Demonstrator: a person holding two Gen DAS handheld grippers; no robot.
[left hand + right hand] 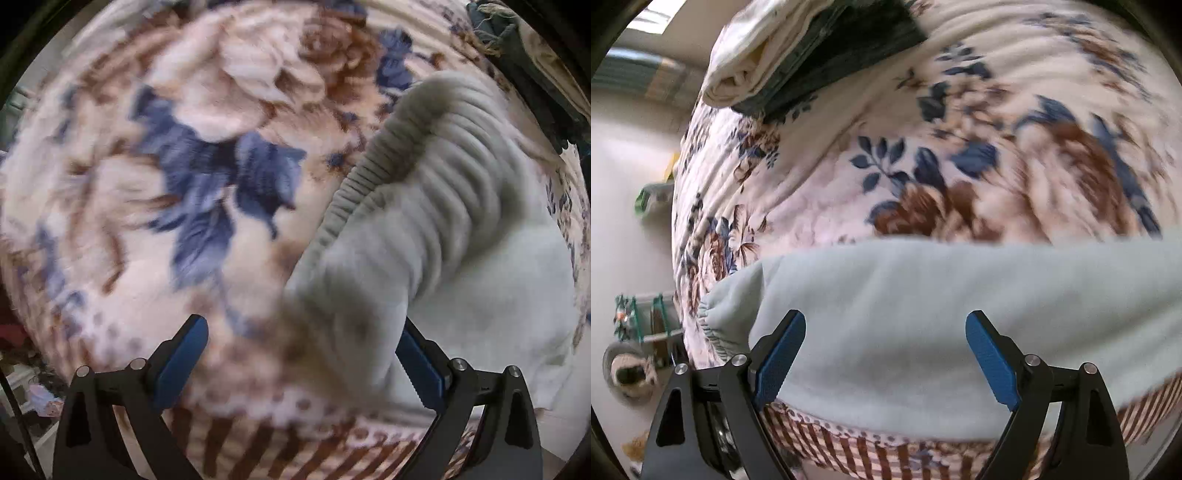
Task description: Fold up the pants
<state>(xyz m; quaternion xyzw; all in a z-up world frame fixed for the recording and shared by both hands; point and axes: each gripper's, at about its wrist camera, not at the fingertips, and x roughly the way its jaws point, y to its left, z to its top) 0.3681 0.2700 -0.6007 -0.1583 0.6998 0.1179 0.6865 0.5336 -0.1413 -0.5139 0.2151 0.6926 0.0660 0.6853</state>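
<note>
Pale mint-white fleece pants (461, 266) lie on a floral blanket (184, 155). In the left wrist view the ribbed waistband (373, 158) curves up at the right. My left gripper (303, 343) is open; a fold of the pants hangs between its blue pads, against the right pad (421, 373). In the right wrist view the pants (923, 306) stretch across the frame, a gathered cuff (713, 317) at the left. My right gripper (886, 343) is open, its fingers spread over the fabric. Both views are motion-blurred.
The blanket (923, 147) covers a bed, its striped border (868, 454) at the near edge. A folded pile of cream and dark cloth (798, 48) sits at the far side, also top right in the left wrist view (517, 44). Floor clutter (631, 332) lies left of the bed.
</note>
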